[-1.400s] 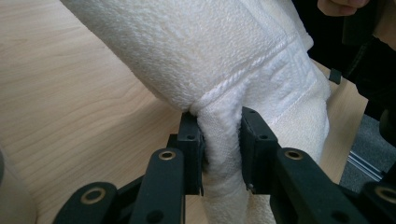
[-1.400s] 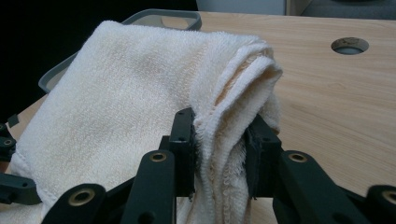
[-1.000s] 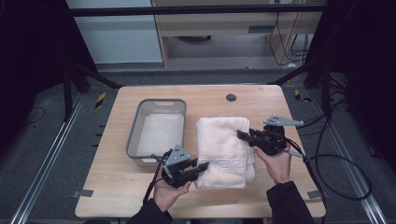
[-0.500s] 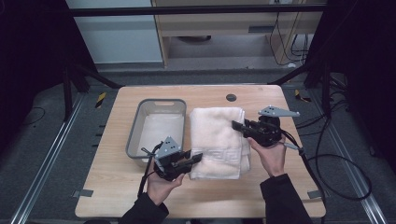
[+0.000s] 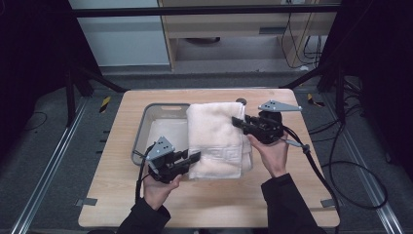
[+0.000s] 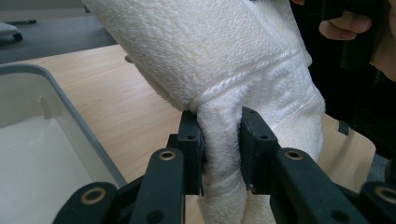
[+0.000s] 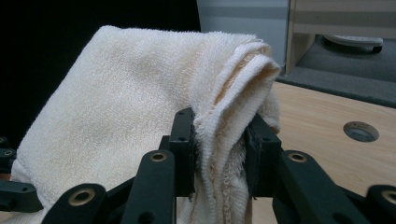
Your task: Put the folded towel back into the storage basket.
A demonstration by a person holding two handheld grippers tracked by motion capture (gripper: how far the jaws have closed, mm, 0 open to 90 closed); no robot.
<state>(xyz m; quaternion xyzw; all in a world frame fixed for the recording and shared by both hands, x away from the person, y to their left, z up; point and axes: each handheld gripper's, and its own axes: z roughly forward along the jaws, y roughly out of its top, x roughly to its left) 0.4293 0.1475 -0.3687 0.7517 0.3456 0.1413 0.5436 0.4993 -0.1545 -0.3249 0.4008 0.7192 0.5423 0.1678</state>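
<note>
Your left gripper (image 5: 194, 157) is clamped on the near edge of the folded cream towel (image 5: 217, 139); the grey plastic tray (image 5: 141, 131) sits just to its left. Your right gripper (image 5: 237, 122) pinches the towel's far corner, a round table hole (image 7: 360, 131) beyond it. No readable writing.

In the high view the folded towel (image 5: 216, 139) is covering the right rim of the grey tray (image 5: 146, 124) and part of the tabletop (image 5: 122, 195) beneath it. The bottom edge is cutting off both forearms. In the left tongs (image 6: 219, 144) view the towel (image 6: 224, 60) is running past the top edge. The small dark round thing (image 5: 240, 101) behind the towel is too small to identify.
</note>
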